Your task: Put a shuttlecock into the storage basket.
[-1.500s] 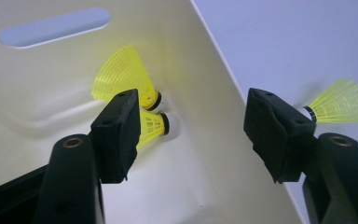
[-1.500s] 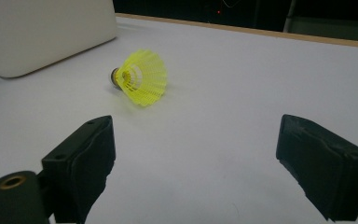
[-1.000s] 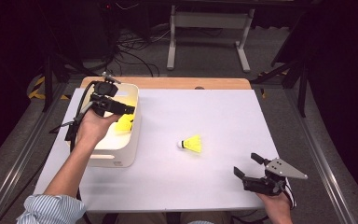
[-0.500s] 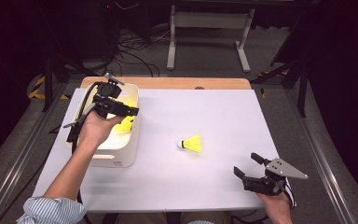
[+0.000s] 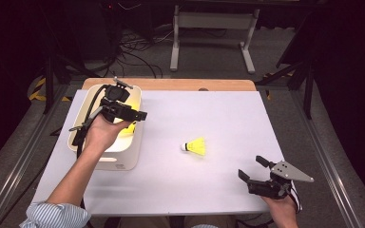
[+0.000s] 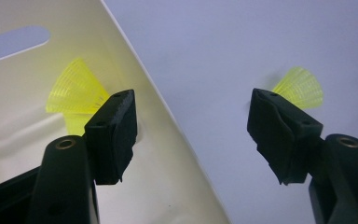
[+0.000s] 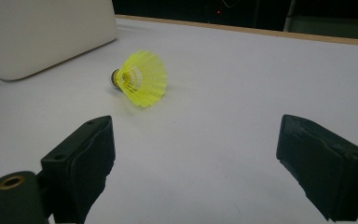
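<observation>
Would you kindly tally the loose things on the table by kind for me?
Yellow shuttlecocks: 2, one in the bin and one lying on the table
Cream bins: 1
Total: 3

Lab (floor cables point(image 5: 123, 57), metal stand point(image 5: 214, 28))

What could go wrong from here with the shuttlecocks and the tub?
The left gripper hangs open above the cream tub's rim; swinging toward the shuttlecock on the table, its fingers might clip that wall and shift the tub. That shuttlecock lies on its side and may roll away when pinched. Its thin skirt could crush under the right gripper.
</observation>
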Motion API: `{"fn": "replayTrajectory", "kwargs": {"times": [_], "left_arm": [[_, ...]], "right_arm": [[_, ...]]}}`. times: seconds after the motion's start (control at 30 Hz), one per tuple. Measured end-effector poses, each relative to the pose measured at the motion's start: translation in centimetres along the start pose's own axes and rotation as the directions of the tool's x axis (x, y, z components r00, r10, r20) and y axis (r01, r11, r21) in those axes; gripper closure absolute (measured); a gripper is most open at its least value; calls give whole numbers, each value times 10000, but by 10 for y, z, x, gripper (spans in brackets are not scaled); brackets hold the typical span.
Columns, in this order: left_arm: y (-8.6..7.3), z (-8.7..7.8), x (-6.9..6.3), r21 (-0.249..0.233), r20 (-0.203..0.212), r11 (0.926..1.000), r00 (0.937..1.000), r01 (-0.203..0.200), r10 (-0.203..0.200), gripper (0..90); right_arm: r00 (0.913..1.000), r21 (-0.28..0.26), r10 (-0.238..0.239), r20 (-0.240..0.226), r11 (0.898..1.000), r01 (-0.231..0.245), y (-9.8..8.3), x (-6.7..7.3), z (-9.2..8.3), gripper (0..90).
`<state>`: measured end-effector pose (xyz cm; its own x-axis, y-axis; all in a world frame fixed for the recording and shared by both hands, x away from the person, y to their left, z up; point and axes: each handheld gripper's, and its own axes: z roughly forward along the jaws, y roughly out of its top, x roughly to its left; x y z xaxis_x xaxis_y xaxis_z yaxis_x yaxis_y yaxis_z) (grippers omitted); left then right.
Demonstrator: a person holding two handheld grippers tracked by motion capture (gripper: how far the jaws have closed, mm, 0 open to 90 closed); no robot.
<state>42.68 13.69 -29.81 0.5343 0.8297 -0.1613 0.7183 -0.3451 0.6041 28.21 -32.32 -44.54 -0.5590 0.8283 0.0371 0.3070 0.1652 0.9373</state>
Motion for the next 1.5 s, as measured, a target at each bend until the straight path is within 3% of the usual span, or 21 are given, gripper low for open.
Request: {"fn": "replayTrajectory", "kwargs": {"times": [0.97,1.4,1.5], "left_arm": [[3,14,-32,105,450,9962,9952,-870,865,315],[5,21,-43,-63,720,9946,9920,-1038,1040,307],[6,23,-44,-108,799,9937,9905,-1118,1123,307]], "right_arm": [[10000,12,-55,69,10000,55,1,1,0,121],[9999,-12,108,133,9999,-108,1,-1,0,120],[9992,22,355,181,9994,-356,1,-1,0,120]]}}
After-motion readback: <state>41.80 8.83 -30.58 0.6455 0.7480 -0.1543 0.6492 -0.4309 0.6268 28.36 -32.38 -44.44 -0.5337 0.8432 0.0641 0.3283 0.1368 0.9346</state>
